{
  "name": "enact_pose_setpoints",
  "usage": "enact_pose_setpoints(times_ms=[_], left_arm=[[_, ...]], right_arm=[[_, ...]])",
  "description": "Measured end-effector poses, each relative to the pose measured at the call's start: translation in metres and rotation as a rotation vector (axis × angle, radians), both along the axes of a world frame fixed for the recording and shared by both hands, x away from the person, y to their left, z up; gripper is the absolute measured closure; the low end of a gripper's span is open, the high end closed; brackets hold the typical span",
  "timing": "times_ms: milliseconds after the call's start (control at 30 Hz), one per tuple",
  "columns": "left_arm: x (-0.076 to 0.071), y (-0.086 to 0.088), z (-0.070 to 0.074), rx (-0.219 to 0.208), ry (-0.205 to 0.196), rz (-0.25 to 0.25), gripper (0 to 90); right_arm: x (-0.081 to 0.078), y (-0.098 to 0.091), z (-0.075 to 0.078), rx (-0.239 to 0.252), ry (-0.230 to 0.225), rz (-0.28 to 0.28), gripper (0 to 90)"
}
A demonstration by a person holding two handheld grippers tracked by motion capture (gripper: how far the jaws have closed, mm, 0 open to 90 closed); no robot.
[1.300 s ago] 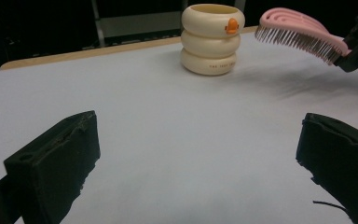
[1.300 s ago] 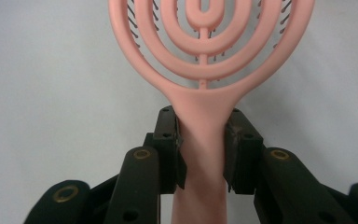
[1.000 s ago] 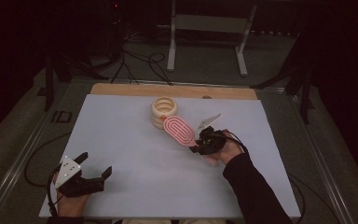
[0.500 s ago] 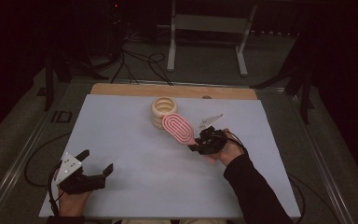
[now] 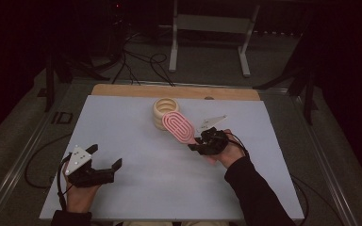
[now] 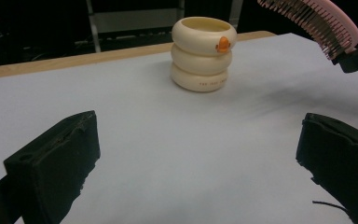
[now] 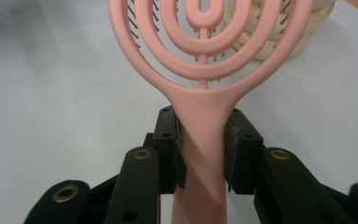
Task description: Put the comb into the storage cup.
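A pink hairbrush [image 5: 179, 127] with a vented oval head is held off the table by its handle [image 7: 200, 140], bristles down, and my right gripper [image 5: 199, 144] is shut on that handle. Its head [image 6: 314, 21] hangs just in front of a cream ribbed cup [image 5: 165, 112] with an orange mark [image 6: 223, 44], which stands upright at the table's far middle. My left gripper [image 5: 106, 162] stays open at the near left, above the white tabletop [image 5: 136, 155], with nothing between its black jaws; it points toward the cup [image 6: 203, 53].
A wooden strip [image 5: 122, 89] runs along the table's far edge. Beyond it are a metal stand [image 5: 207, 28] and cables [image 5: 136, 61] on the dark floor. A cable [image 5: 42, 160] trails off the table's left side.
My left gripper has risen a little and shifted slightly inward. The right gripper and the brush have kept still.
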State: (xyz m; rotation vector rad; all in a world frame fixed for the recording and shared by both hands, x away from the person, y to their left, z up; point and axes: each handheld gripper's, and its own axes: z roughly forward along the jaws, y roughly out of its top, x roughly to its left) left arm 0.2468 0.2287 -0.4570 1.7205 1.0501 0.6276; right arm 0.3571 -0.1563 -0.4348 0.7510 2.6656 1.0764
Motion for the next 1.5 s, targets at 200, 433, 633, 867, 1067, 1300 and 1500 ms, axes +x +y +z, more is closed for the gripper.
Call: enact_pose_setpoints(times_ms=[200,433,633,867,1067,1300,1500], left_arm=[[0.006,-0.008,0.005,0.004,0.002,-0.014,0.3],[0.015,-0.020,0.018,0.006,-0.002,-0.041,0.3],[0.023,-0.030,0.026,0.002,0.000,-0.065,0.3],[0.034,-0.041,0.030,-0.011,0.009,-0.089,0.3],[0.040,-0.051,0.032,-0.012,0.016,-0.111,0.3],[0.045,-0.059,0.037,-0.012,0.023,-0.137,0.3],[0.047,-0.062,0.040,-0.011,0.028,-0.149,0.2]], right_arm=[[-0.002,0.002,0.002,0.007,-0.009,-0.003,69.8],[-0.004,0.005,0.005,0.027,-0.027,-0.003,69.8],[-0.006,0.007,0.008,0.031,-0.039,-0.006,69.8],[-0.008,0.009,0.011,0.043,-0.055,-0.006,69.8],[-0.010,0.011,0.012,0.055,-0.066,-0.009,69.8],[-0.012,0.014,0.014,0.063,-0.085,-0.014,69.8],[-0.012,0.016,0.015,0.074,-0.092,-0.014,69.8]])
